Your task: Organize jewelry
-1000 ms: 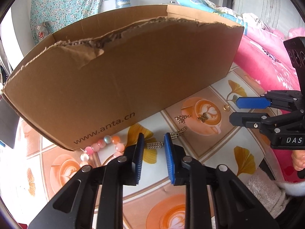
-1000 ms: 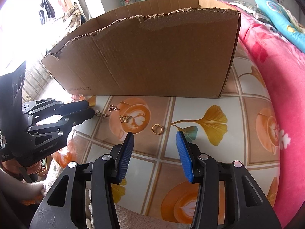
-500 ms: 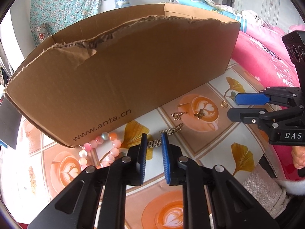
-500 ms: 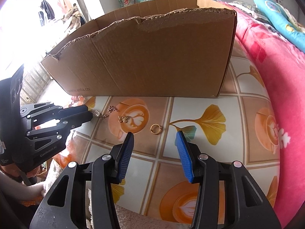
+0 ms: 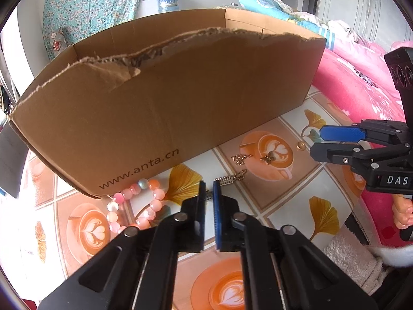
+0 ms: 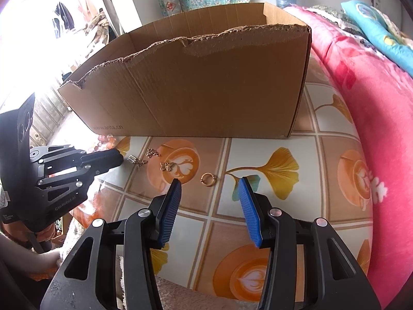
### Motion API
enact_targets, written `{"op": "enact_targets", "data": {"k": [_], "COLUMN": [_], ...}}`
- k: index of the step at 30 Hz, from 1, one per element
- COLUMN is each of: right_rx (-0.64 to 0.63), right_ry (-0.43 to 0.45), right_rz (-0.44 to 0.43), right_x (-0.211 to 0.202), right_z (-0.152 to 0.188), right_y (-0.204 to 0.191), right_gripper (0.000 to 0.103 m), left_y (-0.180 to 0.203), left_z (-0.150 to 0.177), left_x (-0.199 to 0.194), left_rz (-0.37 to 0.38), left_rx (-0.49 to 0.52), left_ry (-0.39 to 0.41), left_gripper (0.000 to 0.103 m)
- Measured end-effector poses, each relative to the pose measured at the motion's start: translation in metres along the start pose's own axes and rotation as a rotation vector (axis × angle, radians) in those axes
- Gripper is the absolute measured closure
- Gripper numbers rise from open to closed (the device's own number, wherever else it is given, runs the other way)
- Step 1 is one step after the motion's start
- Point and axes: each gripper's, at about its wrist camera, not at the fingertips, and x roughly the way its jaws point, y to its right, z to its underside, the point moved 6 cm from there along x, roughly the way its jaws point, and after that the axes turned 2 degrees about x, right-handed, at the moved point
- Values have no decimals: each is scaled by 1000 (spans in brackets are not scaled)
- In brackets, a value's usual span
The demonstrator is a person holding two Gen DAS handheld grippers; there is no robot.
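Note:
My left gripper (image 5: 209, 188) is closing its jaws on a small gold bar earring (image 5: 208, 195) lying on the patterned tablecloth. A matching gold bar earring on a chain (image 5: 228, 179) lies just beyond the tips. A pink bead bracelet (image 5: 144, 206) curls to the left, partly under the gripper. My right gripper (image 6: 209, 186) stands open and empty just short of a gold ring (image 6: 207, 179). A butterfly charm (image 6: 166, 166) and a small gold cluster (image 6: 152, 152) lie further left, near the left gripper (image 6: 117, 156).
A torn-rimmed cardboard box (image 5: 180, 90) stands open right behind the jewelry. A pink blanket (image 6: 374, 129) borders the table on the right. The tablecloth (image 6: 271, 206) shows coffee and ginkgo tiles. A person's hand (image 5: 402, 214) holds the right gripper's handle.
The left gripper's jaws have narrowed around the gold bar earring, from a clear gap to almost none. The right gripper has stayed open by the ring.

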Motion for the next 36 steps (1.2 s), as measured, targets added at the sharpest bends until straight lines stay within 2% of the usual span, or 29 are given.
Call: {"op": "enact_targets", "data": {"k": [8, 15, 23, 29, 34, 36], "right_rx": [-6, -13, -16, -18, -23, -23], "right_ry": [1, -5, -10, -11, -8, -8], "right_rz": [4, -1, 0, 1, -1, -3], "right_x": [0, 2, 4, 4, 3, 3], "right_z": [-1, -1, 0, 0, 0, 0], "right_y": [-3, -8, -12, -12, -14, -14], "right_gripper": [58, 58, 58, 58, 58, 58], "left_y": [-6, -5, 1, 1, -4, -5], "left_z": [6, 19, 25, 28, 27, 25], "left_x": [-5, -13, -21, -24, -24, -24], "left_rz": [17, 167, 156, 158, 132, 115], "left_rx": [-17, -63, -14, -19, -27, -9], "left_ry": [-7, -34, -37, -47, -41, -31], "left_gripper": [98, 98, 98, 90, 86, 81]}}
